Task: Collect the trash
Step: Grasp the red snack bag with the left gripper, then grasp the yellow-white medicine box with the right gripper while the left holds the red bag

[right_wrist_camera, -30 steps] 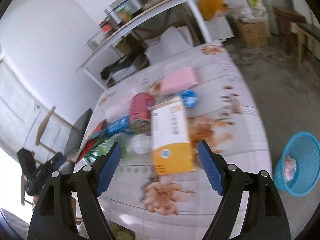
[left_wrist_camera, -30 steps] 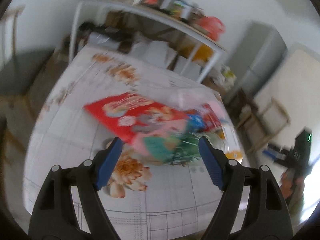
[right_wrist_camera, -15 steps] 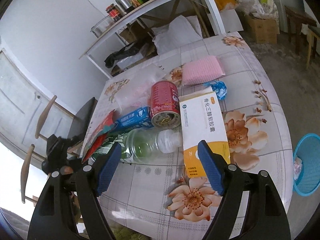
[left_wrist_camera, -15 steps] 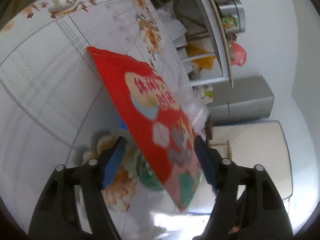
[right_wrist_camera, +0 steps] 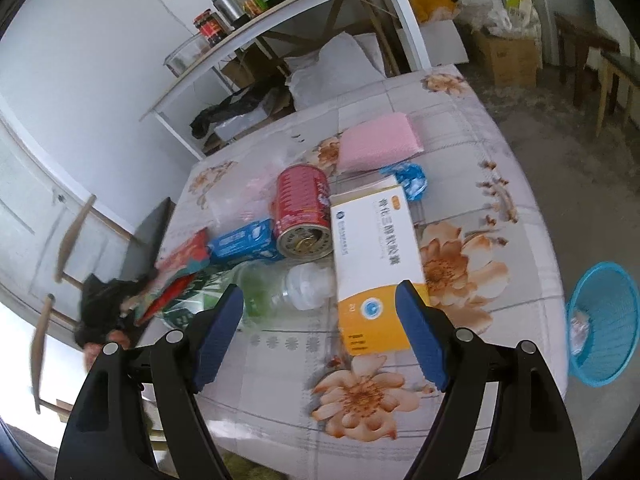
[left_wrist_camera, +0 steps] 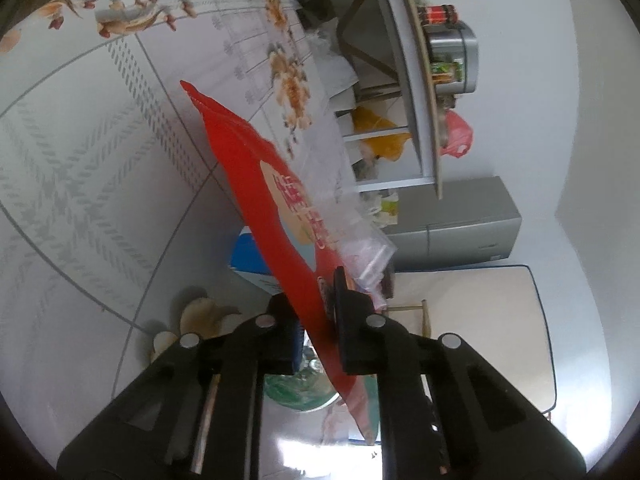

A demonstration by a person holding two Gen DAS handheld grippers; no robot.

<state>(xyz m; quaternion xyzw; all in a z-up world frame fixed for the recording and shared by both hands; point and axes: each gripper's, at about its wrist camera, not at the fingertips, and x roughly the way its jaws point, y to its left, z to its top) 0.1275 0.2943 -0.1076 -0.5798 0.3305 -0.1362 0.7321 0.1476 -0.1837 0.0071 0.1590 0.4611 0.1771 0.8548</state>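
the left gripper [left_wrist_camera: 320, 320] is closing its fingers on the red snack wrapper [left_wrist_camera: 256, 184], which sits pinched between them, tilted up off the bench [left_wrist_camera: 80, 168]. the right gripper [right_wrist_camera: 320, 332] hangs open and empty above the yellow-and-white box [right_wrist_camera: 376, 256]. the can [right_wrist_camera: 304, 208], clear bottle [right_wrist_camera: 280, 284] and blue packet [right_wrist_camera: 244, 240] remain uncollected; the blue basket [right_wrist_camera: 608, 320] on the floor holds little, so most collecting remains.

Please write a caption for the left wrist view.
Left gripper jaws closing on a red snack bag over the floral table.
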